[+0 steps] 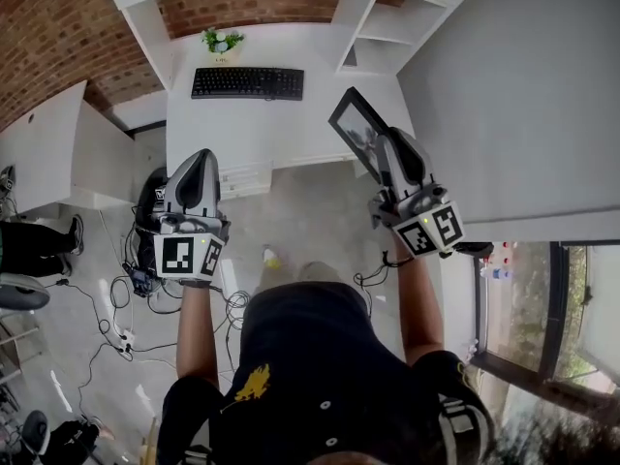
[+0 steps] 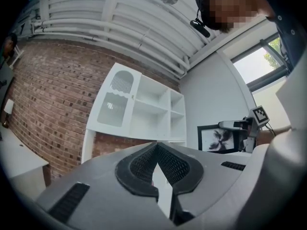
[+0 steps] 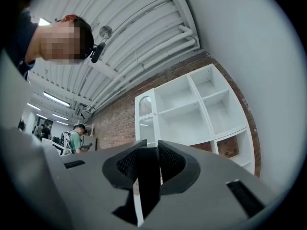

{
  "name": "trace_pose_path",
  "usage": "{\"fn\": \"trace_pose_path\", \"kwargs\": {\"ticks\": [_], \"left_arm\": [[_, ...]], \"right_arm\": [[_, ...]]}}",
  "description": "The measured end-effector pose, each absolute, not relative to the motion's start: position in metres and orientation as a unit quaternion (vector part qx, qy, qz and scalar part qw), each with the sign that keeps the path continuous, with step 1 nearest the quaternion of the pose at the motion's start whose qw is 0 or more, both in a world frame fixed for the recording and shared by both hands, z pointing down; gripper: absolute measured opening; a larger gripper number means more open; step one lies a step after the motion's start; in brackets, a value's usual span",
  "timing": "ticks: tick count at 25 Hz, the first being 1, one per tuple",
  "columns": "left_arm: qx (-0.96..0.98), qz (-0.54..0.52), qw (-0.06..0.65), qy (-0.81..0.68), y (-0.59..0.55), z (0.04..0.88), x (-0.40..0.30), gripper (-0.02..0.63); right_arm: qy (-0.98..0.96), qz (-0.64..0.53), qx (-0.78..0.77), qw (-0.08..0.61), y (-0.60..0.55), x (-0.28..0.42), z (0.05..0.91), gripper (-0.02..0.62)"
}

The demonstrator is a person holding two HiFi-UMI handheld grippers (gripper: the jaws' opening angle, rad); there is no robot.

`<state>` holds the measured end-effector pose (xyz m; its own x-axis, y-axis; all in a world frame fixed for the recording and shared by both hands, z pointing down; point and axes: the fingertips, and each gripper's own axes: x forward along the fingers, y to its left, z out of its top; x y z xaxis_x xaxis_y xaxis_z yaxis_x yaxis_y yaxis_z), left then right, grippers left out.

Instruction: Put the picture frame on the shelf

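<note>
My right gripper [image 1: 386, 145] is shut on a black picture frame [image 1: 356, 126], which stands tilted over the right end of the white desk. In the right gripper view the frame's dark edge [image 3: 146, 174] runs between the pads of that gripper [image 3: 148, 151]. The left gripper view shows the frame [image 2: 217, 139] off to the right, with a dark leafy print in it. The white shelf unit [image 1: 389, 19] with open compartments stands ahead against the brick wall, also in the shelf [image 2: 146, 113] and shelf [image 3: 194, 111] views. My left gripper [image 1: 201, 159] is shut with nothing in it, its tips meeting [image 2: 157, 148].
A white desk [image 1: 281, 129] ahead carries a black keyboard [image 1: 247, 82] and a small potted plant [image 1: 222, 40]. A white cabinet [image 1: 58, 153] stands left. Cables [image 1: 121, 308] lie on the floor. A grey wall [image 1: 513, 95] is at the right. A person [image 3: 76, 138] stands far off.
</note>
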<state>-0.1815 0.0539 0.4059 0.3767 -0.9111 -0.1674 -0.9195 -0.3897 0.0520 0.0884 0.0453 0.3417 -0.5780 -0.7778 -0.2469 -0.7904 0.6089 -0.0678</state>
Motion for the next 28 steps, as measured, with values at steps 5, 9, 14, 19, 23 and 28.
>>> {"fn": "trace_pose_path", "kwargs": {"ticks": [5, 9, 14, 19, 23, 28], "left_arm": [[-0.83, 0.084, 0.037, 0.55, 0.035, 0.404, -0.172, 0.017], [-0.825, 0.078, 0.038, 0.559, 0.027, 0.408, -0.177, 0.017], [-0.819, 0.065, 0.041, 0.569, 0.006, 0.409, -0.192, 0.017], [-0.814, 0.053, 0.038, 0.577, -0.025, 0.418, -0.187, 0.017], [-0.817, 0.035, 0.047, 0.574, -0.063, 0.421, -0.173, 0.017], [-0.812, 0.04, 0.047, 0.581, -0.115, 0.415, -0.164, 0.017]], "right_arm": [[0.876, 0.051, -0.468, 0.104, 0.033, 0.076, 0.338, 0.064], [0.876, 0.059, -0.469, 0.097, 0.016, 0.064, 0.346, 0.064], [0.871, 0.085, -0.476, 0.086, -0.015, 0.057, 0.359, 0.064], [0.866, 0.087, -0.483, 0.096, -0.052, 0.066, 0.368, 0.064], [0.876, 0.082, -0.463, 0.107, -0.083, 0.068, 0.363, 0.064], [0.895, 0.088, -0.426, 0.098, -0.127, 0.074, 0.353, 0.064]]}}
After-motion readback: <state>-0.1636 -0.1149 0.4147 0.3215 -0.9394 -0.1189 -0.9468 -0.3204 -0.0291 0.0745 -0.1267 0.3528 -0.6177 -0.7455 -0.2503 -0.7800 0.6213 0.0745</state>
